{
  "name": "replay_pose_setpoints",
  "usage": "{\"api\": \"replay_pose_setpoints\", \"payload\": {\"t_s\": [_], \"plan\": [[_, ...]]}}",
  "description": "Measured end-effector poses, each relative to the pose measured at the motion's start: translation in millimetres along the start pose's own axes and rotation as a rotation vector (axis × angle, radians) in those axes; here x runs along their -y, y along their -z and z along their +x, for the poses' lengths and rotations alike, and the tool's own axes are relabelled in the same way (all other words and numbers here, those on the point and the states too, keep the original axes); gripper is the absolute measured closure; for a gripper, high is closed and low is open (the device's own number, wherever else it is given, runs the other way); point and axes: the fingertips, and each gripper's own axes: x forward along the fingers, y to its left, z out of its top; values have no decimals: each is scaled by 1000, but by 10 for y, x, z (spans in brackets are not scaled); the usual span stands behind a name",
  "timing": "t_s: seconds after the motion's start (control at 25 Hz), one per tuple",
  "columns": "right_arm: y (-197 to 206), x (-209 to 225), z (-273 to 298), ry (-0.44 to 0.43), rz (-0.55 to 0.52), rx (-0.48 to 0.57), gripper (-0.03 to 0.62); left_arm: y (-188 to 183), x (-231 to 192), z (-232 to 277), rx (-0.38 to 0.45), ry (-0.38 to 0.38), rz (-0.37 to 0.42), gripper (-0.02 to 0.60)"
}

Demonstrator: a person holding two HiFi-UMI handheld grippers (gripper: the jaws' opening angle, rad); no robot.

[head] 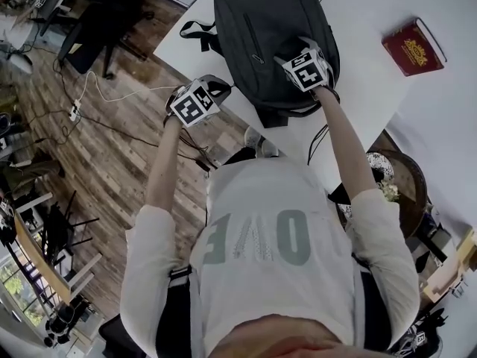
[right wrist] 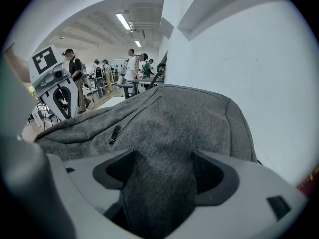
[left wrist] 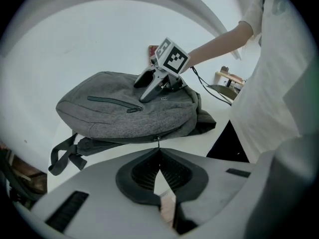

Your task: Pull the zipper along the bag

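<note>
The left gripper point(left wrist: 159, 150) comes in at the bag's left side edge, its 2 fingers point(left wrist: 137, 173) clenched tip to tip on the small metal zipper pull point(left wrist: 158, 140) that hangs from the side seam. Nothing else sits between them.

The bag point(head: 261, 28), a dark grey backpack, lies flat on the white table point(head: 358, 6) with its front pocket facing up. In the head view its long axis runs from the table's near edge away from the person, tilted slightly to the left. 1 strap loop spills out at its left side.

The right gripper point(right wrist: 163, 156) rests on the bag's near right corner. Its 2 fingers stand apart, and a raised fold of the grey fabric fills the gap between them, so it is grasping the bag itself.

Further right, well apart from the bag, a red book point(head: 412, 47) lies on the table.
</note>
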Motion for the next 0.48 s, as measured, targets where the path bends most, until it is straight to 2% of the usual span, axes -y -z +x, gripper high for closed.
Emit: {"api": "replay_pose_setpoints", "payload": {"t_s": [0.08,0.24,0.32,0.4,0.48], "plan": [[-8,0,-2,0,-1,2,229,-2,-16,-4,-1,-41,-6,555],[-10,2,5,-2,5,15,229,-40,7,5,49,-93,-99,555],[0,1,11,-4,0,18,229,-54,39,17,45,-114,-117,554],[-10,3,26,-5,-1,29,229,-80,102,63,13,-103,-89,554],[-8,4,25,-2,2,26,229,-144,277,155,-15,-35,-20,554]]}}
